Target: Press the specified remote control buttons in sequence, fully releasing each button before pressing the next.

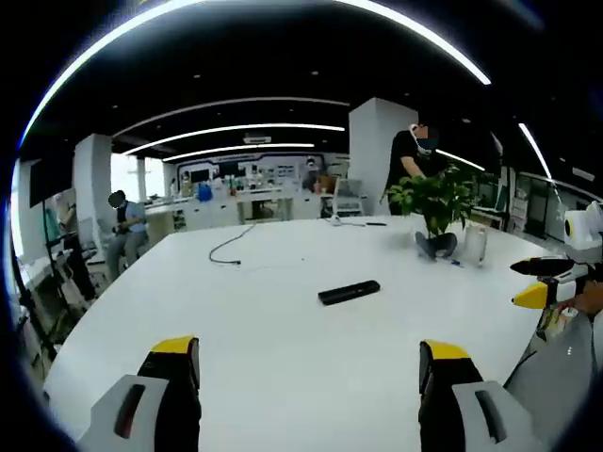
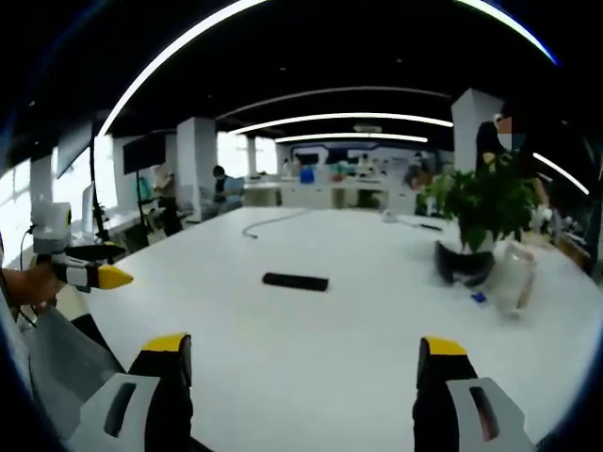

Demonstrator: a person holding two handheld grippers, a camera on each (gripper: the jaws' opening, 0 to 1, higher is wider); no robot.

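While remote (image 1: 349, 292) lies on table (image 1: 283, 377), both tools gape, empty.

We see the left claw (image 1: 308, 363) spread wide above the white desk (image 1: 273, 330); a black remote (image 1: 349, 292) lies flat ahead, a potted plant (image 1: 435, 212) beyond, the right claw (image 1: 542, 282) at right.

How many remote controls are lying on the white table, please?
1: the black remote control lies mid-table, left of the potted plant. Nothing seems to hide another.
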